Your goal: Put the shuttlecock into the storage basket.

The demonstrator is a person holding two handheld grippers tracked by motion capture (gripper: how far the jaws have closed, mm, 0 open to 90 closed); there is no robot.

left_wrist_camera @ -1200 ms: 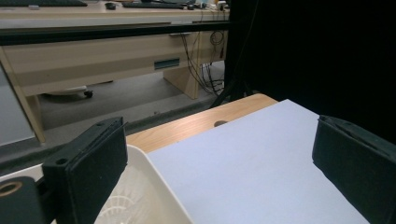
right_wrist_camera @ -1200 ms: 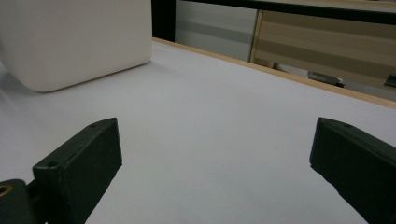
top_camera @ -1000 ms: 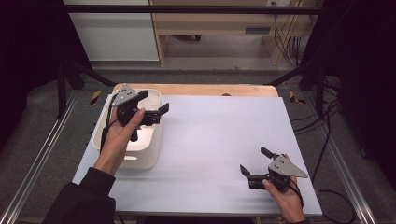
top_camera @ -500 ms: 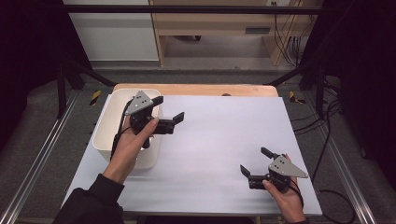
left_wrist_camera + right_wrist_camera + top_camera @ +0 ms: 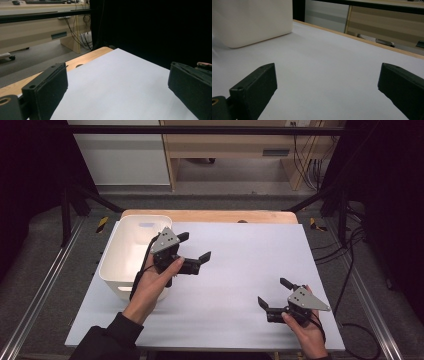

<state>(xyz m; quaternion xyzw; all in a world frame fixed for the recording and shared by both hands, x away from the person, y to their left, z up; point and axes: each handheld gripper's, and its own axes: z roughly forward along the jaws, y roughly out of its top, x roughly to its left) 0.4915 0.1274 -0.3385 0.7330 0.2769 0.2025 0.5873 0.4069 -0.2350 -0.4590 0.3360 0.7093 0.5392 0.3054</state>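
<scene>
Near the tabletop's left edge, the white bin (image 5: 131,257) lies lengthwise front to back. Just right of it hovers the left gripper (image 5: 193,252), jaws spread and empty; the right gripper (image 5: 274,294), near the front right corner, gapes too.

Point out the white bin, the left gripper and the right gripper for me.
white bin (image 5: 125,251), high view, on its inner floor.
left gripper (image 5: 194,249), high view, midway between its open fingertips.
right gripper (image 5: 273,292), high view, midway between its open fingertips.
</scene>
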